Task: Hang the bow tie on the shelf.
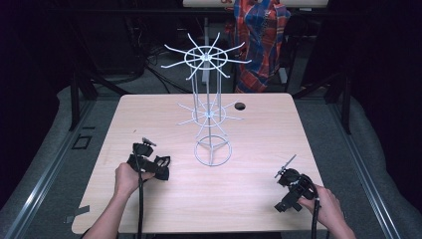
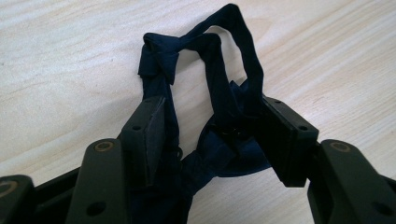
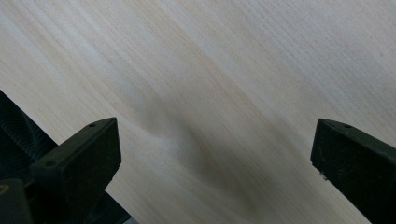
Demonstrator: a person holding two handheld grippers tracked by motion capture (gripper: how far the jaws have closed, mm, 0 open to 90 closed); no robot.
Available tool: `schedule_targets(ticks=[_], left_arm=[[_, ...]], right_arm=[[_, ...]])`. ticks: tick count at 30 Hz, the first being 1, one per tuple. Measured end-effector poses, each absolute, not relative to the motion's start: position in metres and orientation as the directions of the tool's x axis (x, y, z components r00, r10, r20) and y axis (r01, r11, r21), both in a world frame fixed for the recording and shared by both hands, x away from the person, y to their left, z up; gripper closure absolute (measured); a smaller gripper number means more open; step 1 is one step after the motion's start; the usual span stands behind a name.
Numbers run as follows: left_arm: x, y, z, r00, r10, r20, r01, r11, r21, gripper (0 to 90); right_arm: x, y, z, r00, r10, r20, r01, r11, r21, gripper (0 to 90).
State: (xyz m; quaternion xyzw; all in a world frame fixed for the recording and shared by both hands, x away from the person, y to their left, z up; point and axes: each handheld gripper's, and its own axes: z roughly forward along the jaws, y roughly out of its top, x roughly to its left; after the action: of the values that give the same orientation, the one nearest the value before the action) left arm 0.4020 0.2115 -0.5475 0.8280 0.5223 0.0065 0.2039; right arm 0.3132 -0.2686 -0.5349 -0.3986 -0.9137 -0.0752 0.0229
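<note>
A dark navy cloth strap [image 2: 205, 51], knotted and looped, lies on the pale wooden table [image 1: 249, 129]. My left gripper [image 2: 217, 105] is down on the table with its jaws partly apart on either side of the loop's strands; bare wood still shows between the strands. In the high view the left gripper [image 1: 157, 167] and the cloth strap [image 1: 163, 168] are at the table's front left. My right gripper [image 1: 285, 204] hovers at the front right. Its jaws stand wide apart in the right gripper view [image 3: 215, 140], with only bare wood between them.
A tall white wire rack [image 1: 209, 57] with two tiers of radiating hooks stands mid-table on a ring base [image 1: 213, 152]. A round hole [image 1: 240, 106] is in the tabletop behind it. A plaid cloth [image 1: 261, 35] hangs beyond the far edge. The table's front edge lies close to the right gripper.
</note>
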Motion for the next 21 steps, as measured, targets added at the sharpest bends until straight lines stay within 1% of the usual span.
schedule_targets(ticks=[1,3,7,8,10,13,16,17,18,19,21], left_arm=[[0.4021,0.2122,-0.5480,0.452,0.867,-0.207,0.863,-0.368,0.346,43.3],[0.4023,0.2135,-0.5483,0.448,0.868,-0.212,0.867,-0.365,0.338,43.7],[0.4017,0.2152,-0.5493,0.438,0.874,-0.212,0.874,-0.358,0.330,49.8],[0.4014,0.2159,-0.5491,0.437,0.876,-0.206,0.874,-0.359,0.327,53.3],[0.4012,0.2160,-0.5491,0.436,0.876,-0.205,0.874,-0.359,0.326,54.6],[0.4005,0.2152,-0.5490,0.443,0.877,-0.187,0.871,-0.371,0.323,59.6],[0.4001,0.2156,-0.5490,0.447,0.875,-0.183,0.868,-0.376,0.324,61.5],[0.3999,0.2159,-0.5492,0.448,0.875,-0.181,0.867,-0.377,0.327,64.4],[0.3997,0.2160,-0.5493,0.445,0.877,-0.182,0.868,-0.373,0.327,64.4],[0.3998,0.2163,-0.5494,0.449,0.875,-0.181,0.866,-0.376,0.329,67.0],[0.3996,0.2162,-0.5493,0.452,0.874,-0.180,0.864,-0.379,0.332,68.3]], right_arm=[[0.3141,-0.2695,-0.5340,-0.692,0.716,0.092,0.722,0.684,0.105,1.6],[0.3139,-0.2694,-0.5346,-0.687,0.720,0.097,0.726,0.678,0.111,1.8],[0.3134,-0.2682,-0.5338,-0.690,0.718,0.090,0.724,0.682,0.108,2.1],[0.3126,-0.2675,-0.5337,-0.687,0.721,0.093,0.727,0.678,0.113,2.1],[0.3126,-0.2675,-0.5336,-0.688,0.720,0.092,0.726,0.679,0.112,2.2],[0.3130,-0.2678,-0.5336,-0.690,0.718,0.088,0.723,0.683,0.102,2.6],[0.3124,-0.2670,-0.5350,-0.684,0.724,0.088,0.729,0.675,0.108,2.8],[0.3123,-0.2671,-0.5350,-0.684,0.724,0.088,0.729,0.676,0.109,2.8],[0.3123,-0.2671,-0.5350,-0.684,0.724,0.088,0.729,0.676,0.109,2.8],[0.3134,-0.2680,-0.5332,-0.697,0.712,0.079,0.717,0.691,0.093,2.8],[0.3130,-0.2681,-0.5336,-0.694,0.715,0.084,0.720,0.687,0.098,2.8]])
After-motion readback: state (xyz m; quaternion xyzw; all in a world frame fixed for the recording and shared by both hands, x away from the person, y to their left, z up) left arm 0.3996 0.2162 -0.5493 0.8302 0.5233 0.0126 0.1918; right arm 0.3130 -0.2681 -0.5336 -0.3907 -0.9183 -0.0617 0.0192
